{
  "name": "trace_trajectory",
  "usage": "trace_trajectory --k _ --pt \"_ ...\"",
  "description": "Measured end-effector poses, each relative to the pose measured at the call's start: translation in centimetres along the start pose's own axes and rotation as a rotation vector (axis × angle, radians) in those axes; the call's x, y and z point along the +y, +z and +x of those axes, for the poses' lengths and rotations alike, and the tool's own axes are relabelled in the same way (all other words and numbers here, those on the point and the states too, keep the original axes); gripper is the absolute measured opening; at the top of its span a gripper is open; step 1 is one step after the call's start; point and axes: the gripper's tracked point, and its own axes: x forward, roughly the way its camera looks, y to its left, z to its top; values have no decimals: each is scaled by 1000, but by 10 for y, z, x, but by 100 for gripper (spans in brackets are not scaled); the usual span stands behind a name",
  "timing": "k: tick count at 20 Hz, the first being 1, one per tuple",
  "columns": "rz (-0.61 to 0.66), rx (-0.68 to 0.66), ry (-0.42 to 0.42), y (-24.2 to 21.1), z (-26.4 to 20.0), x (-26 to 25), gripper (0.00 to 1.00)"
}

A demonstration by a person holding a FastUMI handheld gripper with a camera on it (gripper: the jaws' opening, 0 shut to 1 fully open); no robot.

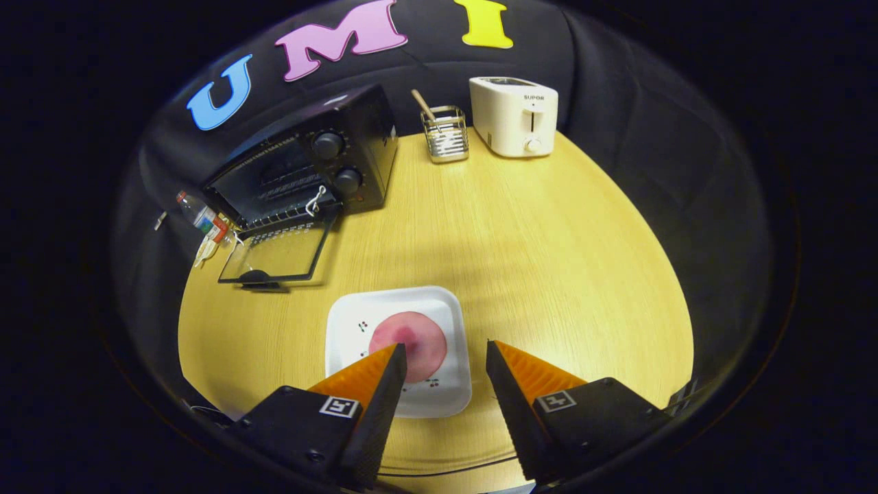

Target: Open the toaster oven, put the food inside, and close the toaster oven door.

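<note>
Below my camera the table (549, 261) is pale wood grain, lit bright in the middle and dimmer toward its rim, with black cloth hung close behind it. I see my gripper (446, 348) spread wide, holding nothing, its fingers (374, 384) above the near part of the table. Just ahead, a white plate (350, 322) carries the food (411, 339), a round pink piece partly behind my left finger. Farther off to the left the oven (309, 165) stands with its door (278, 254) dropped flat onto the wood. At the back sit a wire holder (446, 134) and a white toaster (514, 116). Beside the oven, at the table's edge, a bottle (199, 214) lies against the cloth
</note>
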Motion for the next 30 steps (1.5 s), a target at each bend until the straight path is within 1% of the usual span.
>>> trace_trajectory --k 1,2,4,5,7,10,12,13,15,20,21,22,27,29,30 --pt "-2 20 10 -3 8 -3 79" --pt "-6 40 22 -3 14 -5 75" --pt "-8 73 47 -4 27 -5 73" --pt "-5 95 53 -9 33 -7 69" --pt "-8 133 61 -13 43 -9 65" --pt "1 193 67 -20 48 -12 43" --pt "-10 217 70 -22 51 -12 43" --pt "-16 217 50 -13 50 -18 43" --pt "-5 243 59 -16 58 -17 12" --pt "-52 313 55 -21 55 -14 14" --pt "-32 310 48 6 81 -15 14" --pt "-21 321 57 -12 63 -20 5" --pt "5 348 112 -21 59 -14 5" --pt "41 373 168 -20 57 -13 5" --pt "86 388 199 -20 57 -14 5"
